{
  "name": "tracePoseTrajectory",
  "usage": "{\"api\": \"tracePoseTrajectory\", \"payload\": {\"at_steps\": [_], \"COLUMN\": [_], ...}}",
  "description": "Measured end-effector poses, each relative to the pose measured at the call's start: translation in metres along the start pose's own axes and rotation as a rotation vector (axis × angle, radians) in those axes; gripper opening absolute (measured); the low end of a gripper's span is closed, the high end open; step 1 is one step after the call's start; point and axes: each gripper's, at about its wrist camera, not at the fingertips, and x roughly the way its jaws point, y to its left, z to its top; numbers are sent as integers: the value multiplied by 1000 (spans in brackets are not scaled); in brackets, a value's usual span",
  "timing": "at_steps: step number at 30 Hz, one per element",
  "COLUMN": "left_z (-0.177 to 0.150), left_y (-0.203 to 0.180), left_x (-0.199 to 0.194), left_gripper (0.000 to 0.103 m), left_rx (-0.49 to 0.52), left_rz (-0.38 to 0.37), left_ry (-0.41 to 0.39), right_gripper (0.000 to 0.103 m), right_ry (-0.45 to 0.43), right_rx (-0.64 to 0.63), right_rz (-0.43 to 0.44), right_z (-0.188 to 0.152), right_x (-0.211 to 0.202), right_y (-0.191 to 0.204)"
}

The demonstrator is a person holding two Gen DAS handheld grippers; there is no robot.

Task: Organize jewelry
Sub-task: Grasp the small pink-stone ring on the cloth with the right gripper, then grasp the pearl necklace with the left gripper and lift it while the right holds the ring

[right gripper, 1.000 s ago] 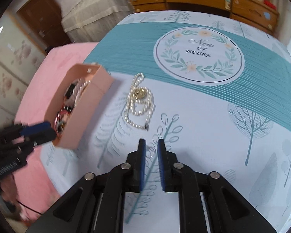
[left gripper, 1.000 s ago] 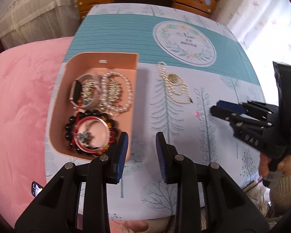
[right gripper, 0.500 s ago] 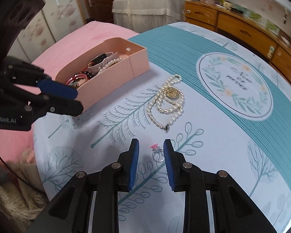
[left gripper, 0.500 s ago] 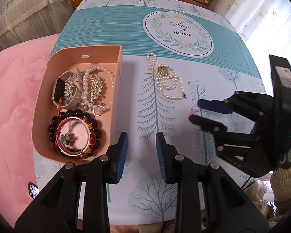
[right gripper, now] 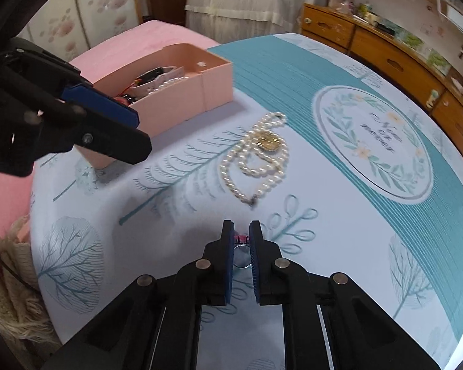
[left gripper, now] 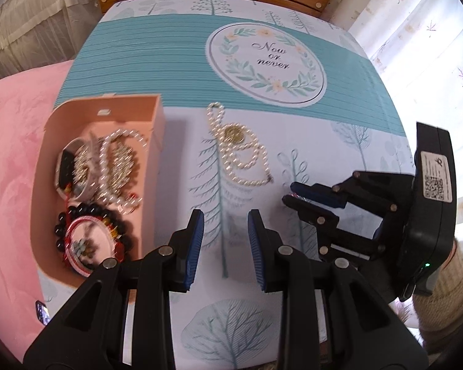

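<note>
The right gripper (right gripper: 241, 240) reaches low over the printed tablecloth (right gripper: 339, 246), its blue-padded jaws drawn in on a small silver ring with a pink stone (right gripper: 241, 248); the stone sits between the fingertips and the band shows in the narrow gap just behind. Whether the ring is off the cloth cannot be told. The left gripper (left gripper: 225, 240) hovers above the cloth's near edge with its jaws spread wide and nothing between them, just beside the long wall of the open pink cardboard box (left gripper: 152, 166).

Only the left wrist view looks down into the box: a pearl bracelet (left gripper: 123, 157), a black bead bracelet (left gripper: 92, 231) around a red bangle (left gripper: 86, 246), and a white band with silvery pieces at the far end. There the ring is only a pink glint at the right gripper's tips. The right wrist view shows the ring's band and the box's outer wall.

A white pearl necklace with a gold round pendant (right gripper: 256, 160) lies loose on the cloth mid-table, near but apart from the right gripper's tips, between the box and the round "Now or never" print (right gripper: 382, 145).
</note>
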Motion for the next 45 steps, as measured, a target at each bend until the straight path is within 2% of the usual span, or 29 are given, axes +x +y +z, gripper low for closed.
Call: {"api": "tracePoseTrajectory", "payload": {"at_steps": [7,11,15,18,21,22,25,26,31,35,41,45], "left_z": [38,60,72,74,76,76,75,75,76,74,85,90], "left_y": [-11,-12,-15,-19,-23,-24,-26,-26,-28,-24,-21,-20], "left_x": [32,56,70,76,82,84,86,84,78,73,90,98], "left_gripper": [26,26,26,26,27,30,60,64,64,64,64,65], "left_rx": [-11,-65,-90,-81,-59,-48,-45,-48,-47,-38,-50,-48], "left_rz": [-15,-43,-71,-52,3,16,14,20,24,66,113,117], "left_ry": [57,119,139,154,165,173,182,172,159,146,162,173], "right_gripper": [10,10,10,10,10,10,10,10,10,10,10,10], "right_ry": [-51,-65,-73,-80,-84,-85,-84,-84,-83,-87,-87,-88], "right_rx": [167,206,221,230,230,231,235,236,246,253,251,255], "right_rz": [2,11,16,25,35,39,47,48,49,52,52,53], "right_z": [-16,-24,-28,-30,-29,-29,-29,-29,-30,-30,-30,-31], "right_x": [-21,-28,-30,-32,-31,-31,-29,-29,-27,-27,-27,-27], "right_y": [-33,-39,-41,-41,-41,-41,-41,-41,-43,-44,-44,-44]}}
